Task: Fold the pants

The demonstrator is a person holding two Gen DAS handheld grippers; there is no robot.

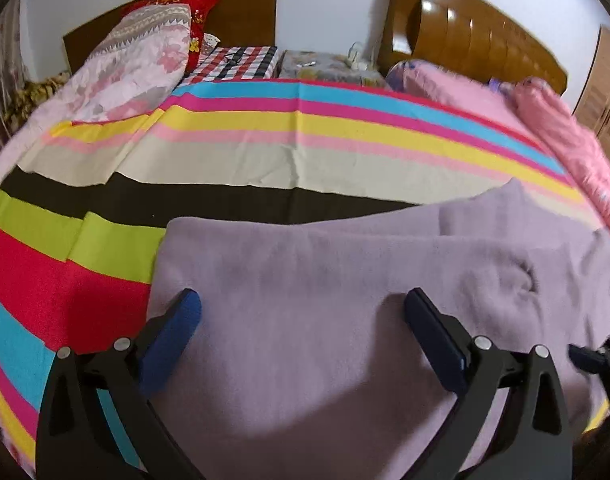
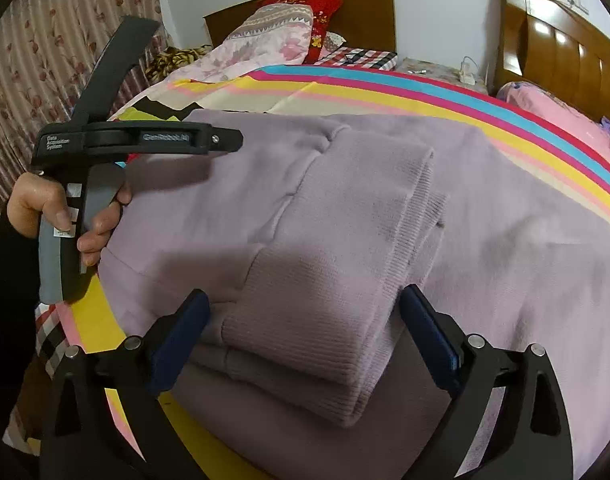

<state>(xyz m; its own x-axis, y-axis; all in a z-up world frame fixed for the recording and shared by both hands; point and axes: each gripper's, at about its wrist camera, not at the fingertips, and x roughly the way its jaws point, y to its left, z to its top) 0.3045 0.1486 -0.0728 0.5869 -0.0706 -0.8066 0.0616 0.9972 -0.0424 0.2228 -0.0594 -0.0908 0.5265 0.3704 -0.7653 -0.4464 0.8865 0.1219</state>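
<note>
Right tool (image 2: 301, 312) spread wide, straddling folded pants (image 2: 325, 240) cuff, unpinched.

We are seeing lilac fleece pants (image 2: 329, 240) lying flat on the bed — one ribbed end folded back on top, perhaps the waistband, edges roughly aligned.
</note>
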